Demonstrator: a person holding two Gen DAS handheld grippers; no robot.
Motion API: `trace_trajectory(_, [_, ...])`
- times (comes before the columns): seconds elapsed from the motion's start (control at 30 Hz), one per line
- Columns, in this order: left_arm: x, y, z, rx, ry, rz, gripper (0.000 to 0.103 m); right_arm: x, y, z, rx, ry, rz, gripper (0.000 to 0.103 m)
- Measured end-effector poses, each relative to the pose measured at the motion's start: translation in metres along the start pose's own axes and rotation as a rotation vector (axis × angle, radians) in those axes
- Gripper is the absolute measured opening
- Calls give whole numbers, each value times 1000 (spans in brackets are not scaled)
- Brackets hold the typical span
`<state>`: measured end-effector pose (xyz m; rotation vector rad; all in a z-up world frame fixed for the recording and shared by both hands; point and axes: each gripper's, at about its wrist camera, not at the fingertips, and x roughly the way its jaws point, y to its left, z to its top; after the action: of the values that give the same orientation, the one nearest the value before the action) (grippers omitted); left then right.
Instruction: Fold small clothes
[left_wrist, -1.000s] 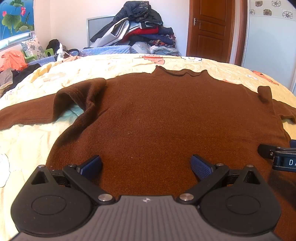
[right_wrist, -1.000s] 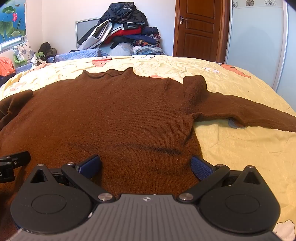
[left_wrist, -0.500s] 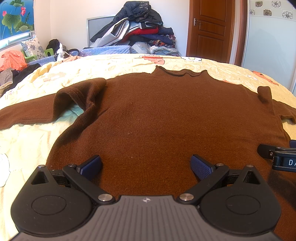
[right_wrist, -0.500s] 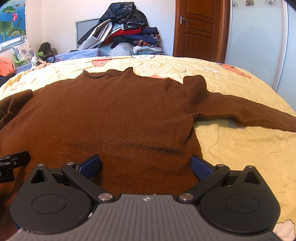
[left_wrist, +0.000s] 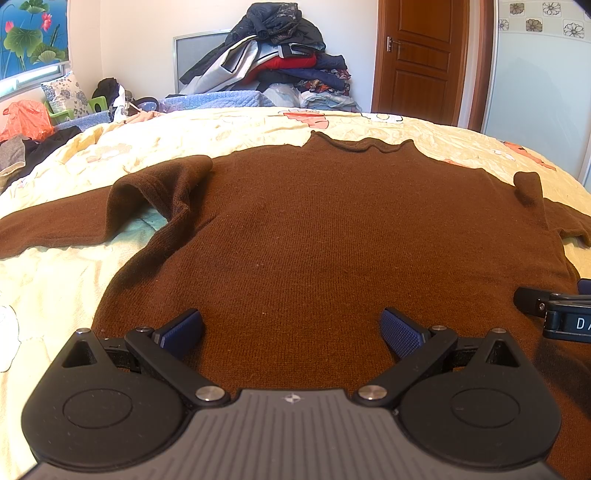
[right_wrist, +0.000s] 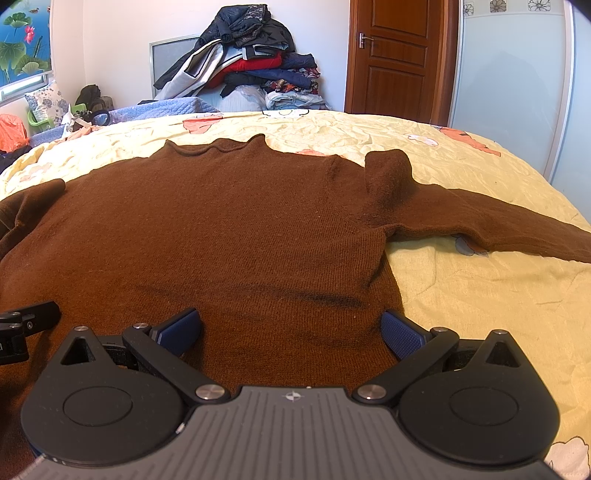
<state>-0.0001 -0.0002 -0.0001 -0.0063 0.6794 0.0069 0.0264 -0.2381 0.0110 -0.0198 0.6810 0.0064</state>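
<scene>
We had the bed (left_wrist: 258, 125) with its yellow sheet filling the frame, brown sweater (left_wrist: 332, 229) spread flat across the middle, both sleeves out sideways. Left gripper (left_wrist: 291, 332) and right gripper (right_wrist: 290, 330) sat bottom centre over the hem, both spread wide, holding nothing.

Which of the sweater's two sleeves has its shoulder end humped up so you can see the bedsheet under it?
The left sleeve on the brown sweater: its shoulder arches up, showing pale sheet beneath. The right sleeve lies flatter, trailing right.
</scene>
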Motion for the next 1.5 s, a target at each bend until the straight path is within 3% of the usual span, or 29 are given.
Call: trace_trajectory(1.5, [0, 0, 0, 0, 0, 0, 103, 0, 5, -1, 1, -1, -1, 103])
